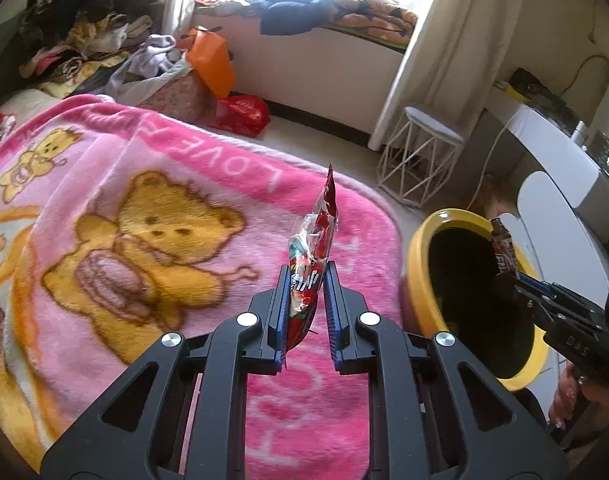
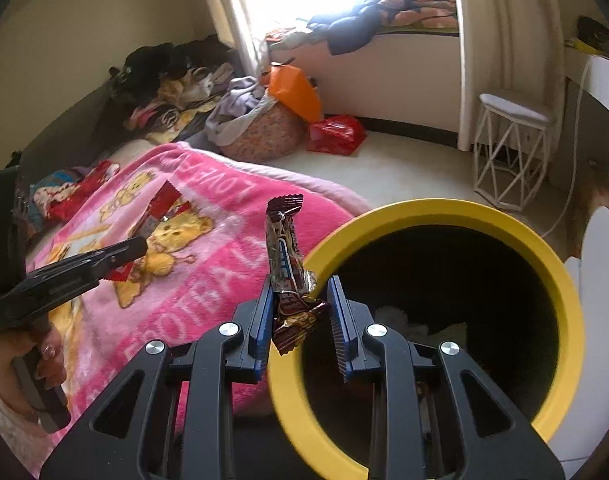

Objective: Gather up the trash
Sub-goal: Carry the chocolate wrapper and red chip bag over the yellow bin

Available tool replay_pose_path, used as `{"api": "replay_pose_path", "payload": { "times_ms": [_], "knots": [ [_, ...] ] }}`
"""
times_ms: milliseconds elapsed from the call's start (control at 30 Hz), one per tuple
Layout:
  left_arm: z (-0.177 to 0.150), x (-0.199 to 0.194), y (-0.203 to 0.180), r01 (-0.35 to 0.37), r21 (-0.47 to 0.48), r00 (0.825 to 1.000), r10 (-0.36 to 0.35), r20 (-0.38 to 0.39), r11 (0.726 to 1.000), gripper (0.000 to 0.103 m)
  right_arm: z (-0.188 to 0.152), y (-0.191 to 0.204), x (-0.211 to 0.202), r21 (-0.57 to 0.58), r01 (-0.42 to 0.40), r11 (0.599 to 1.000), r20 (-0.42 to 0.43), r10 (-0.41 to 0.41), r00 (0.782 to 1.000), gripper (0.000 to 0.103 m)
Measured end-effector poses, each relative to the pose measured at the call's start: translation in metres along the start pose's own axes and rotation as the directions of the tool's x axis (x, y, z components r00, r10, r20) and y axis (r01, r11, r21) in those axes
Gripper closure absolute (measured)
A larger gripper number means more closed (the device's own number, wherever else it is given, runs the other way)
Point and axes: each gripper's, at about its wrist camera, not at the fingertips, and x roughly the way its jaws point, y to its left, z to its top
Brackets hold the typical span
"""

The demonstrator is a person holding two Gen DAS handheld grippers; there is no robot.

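Red snack wrapper (image 1: 310, 256), crinkled and glossy, is being gripped upright by the left gripper (image 1: 304, 280) above the pink bear blanket (image 1: 144, 208). Brown candy-bar wrapper (image 2: 286, 264) is being pinched by the right gripper (image 2: 300, 300) at the yellow bin (image 2: 424, 210) rim.

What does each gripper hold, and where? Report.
Left gripper: red snack wrapper, pinched at its lower end. Right gripper: brown candy bar wrapper, near its lower end.

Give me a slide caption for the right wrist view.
Right gripper holds a brown candy wrapper at the yellow bin rim.
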Motion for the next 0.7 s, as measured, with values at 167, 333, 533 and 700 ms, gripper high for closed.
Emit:
{"api": "replay_pose_path", "payload": {
  "times_ms": [167, 333, 533, 700],
  "knots": [
    [0.001, -0.002, -0.016, 0.028, 0.017, 1.000, -0.029, 0.009, 0.999, 0.091, -0.005, -0.014, -0.010, 0.023, 0.026, 0.999, 0.014, -0.026, 1.000, 0.078],
    [0.002, -0.004, -0.032, 0.063, 0.035, 0.998, -0.063, 0.014, 0.997, 0.091, -0.007, -0.027, -0.019, 0.051, 0.048, 0.998, 0.030, -0.050, 0.998, 0.078],
    [0.003, -0.005, -0.051, 0.095, 0.067, 0.995, -0.096, 0.015, 0.993, 0.091, -0.009, -0.042, -0.030, 0.082, 0.069, 0.994, 0.050, -0.074, 0.996, 0.078],
    [0.002, -0.007, -0.068, 0.118, 0.096, 0.993, -0.120, 0.013, 0.988, 0.091, -0.010, -0.052, -0.037, 0.105, 0.085, 0.991, 0.062, -0.092, 0.994, 0.078]
  ]
}}
